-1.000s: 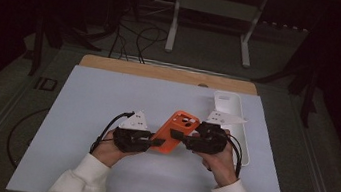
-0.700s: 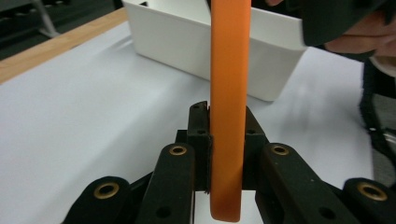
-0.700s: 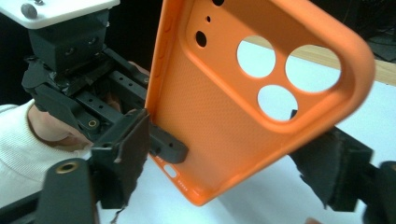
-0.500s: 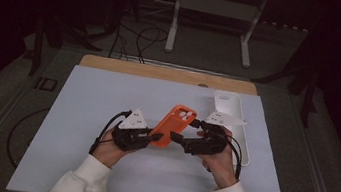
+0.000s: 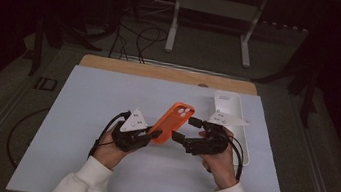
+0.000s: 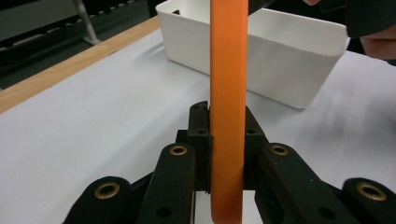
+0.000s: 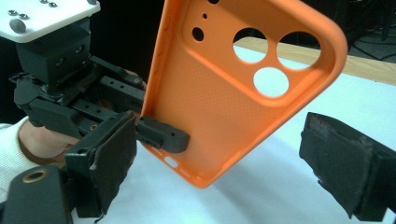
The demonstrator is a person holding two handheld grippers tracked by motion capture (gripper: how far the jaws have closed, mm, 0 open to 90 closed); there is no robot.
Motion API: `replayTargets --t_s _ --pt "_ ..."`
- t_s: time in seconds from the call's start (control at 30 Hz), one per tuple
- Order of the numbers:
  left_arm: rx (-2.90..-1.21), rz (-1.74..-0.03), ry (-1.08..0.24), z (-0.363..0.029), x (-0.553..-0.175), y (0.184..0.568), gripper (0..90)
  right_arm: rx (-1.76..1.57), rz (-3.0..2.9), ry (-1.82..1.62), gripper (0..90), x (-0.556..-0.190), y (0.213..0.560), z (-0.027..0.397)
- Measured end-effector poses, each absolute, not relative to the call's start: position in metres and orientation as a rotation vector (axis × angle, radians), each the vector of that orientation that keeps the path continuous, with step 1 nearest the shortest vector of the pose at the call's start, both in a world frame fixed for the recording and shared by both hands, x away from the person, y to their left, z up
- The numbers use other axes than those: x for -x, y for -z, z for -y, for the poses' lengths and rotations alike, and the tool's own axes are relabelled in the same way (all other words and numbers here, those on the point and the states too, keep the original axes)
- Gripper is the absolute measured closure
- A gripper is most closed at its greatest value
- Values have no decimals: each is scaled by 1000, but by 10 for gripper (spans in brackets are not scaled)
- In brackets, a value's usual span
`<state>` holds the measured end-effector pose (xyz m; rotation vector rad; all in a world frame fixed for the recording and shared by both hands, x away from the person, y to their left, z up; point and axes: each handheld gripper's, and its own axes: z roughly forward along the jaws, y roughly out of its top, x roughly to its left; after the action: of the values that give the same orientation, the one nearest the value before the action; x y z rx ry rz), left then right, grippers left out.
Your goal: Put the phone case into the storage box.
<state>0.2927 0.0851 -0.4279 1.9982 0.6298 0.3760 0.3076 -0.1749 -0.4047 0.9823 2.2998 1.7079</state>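
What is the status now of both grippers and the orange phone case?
Left gripper shut on orange silicone phone case, held above the table. Right gripper jaws just opened, clear of case. White plastic tray beside, nothing in the way.

White table (wood-edged) bears, seemingly, a tray.

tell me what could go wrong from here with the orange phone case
The left claw pinches the orange phone case only at its lower end, so it might pivot or slip out. The right claw, its jaws just opened, stands close beside the case and could knock it if it moves carelessly.
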Motion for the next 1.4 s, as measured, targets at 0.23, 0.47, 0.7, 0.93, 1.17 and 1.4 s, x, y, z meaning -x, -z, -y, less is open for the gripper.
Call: replayTargets --t_s 0.23,0.47,0.7,0.93,1.17,1.4 --pt "-1996 -642 -415 -85 -291 427 816 -1003 -2277 -1725 88 -307 405 175" --pt "-1986 -651 -433 -84 -290 427 818 -1053 -2254 -1737 80 -308 405 174" --pt "-1986 -651 -450 -80 -288 427 819 -1109 -2226 -1750 80 -311 406 171" --pt "-2041 -636 -536 -68 -281 432 820 -1163 -2199 -1775 80 -314 405 167" --pt "-2051 -635 -573 -55 -275 437 850 -1214 -2147 -1809 81 -316 403 164" --pt "-2037 -655 -582 -49 -272 442 849 -1267 -2109 -1808 132 -318 401 160"
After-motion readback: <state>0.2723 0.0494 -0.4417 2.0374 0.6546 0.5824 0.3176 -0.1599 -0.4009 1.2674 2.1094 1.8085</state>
